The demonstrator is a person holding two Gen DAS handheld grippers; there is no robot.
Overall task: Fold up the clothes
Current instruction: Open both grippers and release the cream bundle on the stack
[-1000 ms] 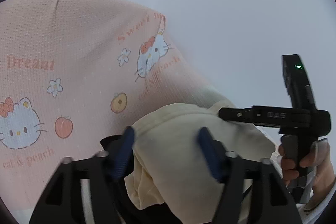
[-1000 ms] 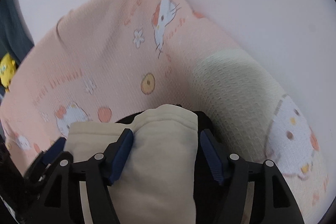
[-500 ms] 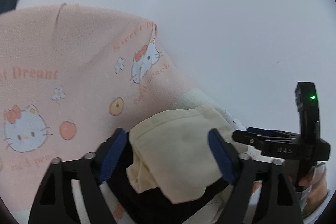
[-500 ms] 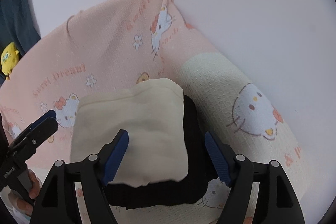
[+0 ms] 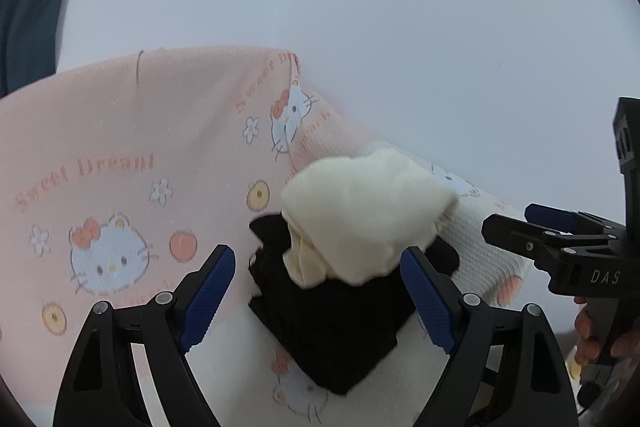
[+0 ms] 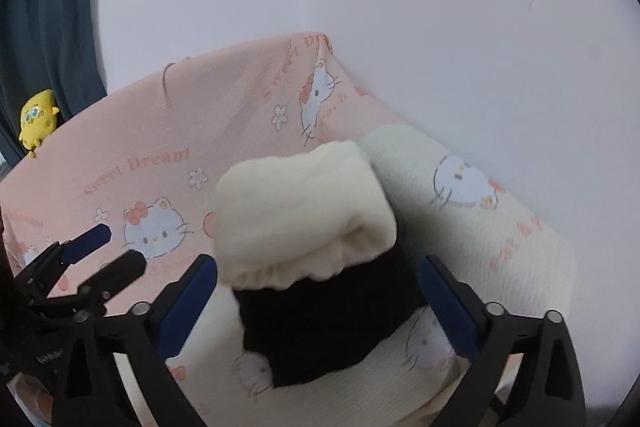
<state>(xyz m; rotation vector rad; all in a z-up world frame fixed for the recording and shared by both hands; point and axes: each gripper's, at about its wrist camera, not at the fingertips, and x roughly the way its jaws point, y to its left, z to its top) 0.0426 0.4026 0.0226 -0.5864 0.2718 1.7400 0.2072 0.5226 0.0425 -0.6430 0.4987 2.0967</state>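
Two folded garments, cream [image 6: 304,211] on black [image 6: 324,323], sit stacked on bed sheet [image 5: 120,131]. Both claws, left [image 5: 318,301] and right [image 6: 316,303], gape empty. Stack looks finished; nothing gripped.

You get soft, even, fairly bright light with no glare; the white wall [image 5: 400,7] looks washed out. Both fisheye views bend toward dark round edges. The cream cloth [image 6: 300,211] looks slightly blurred, and only faint shadows sit beneath it.
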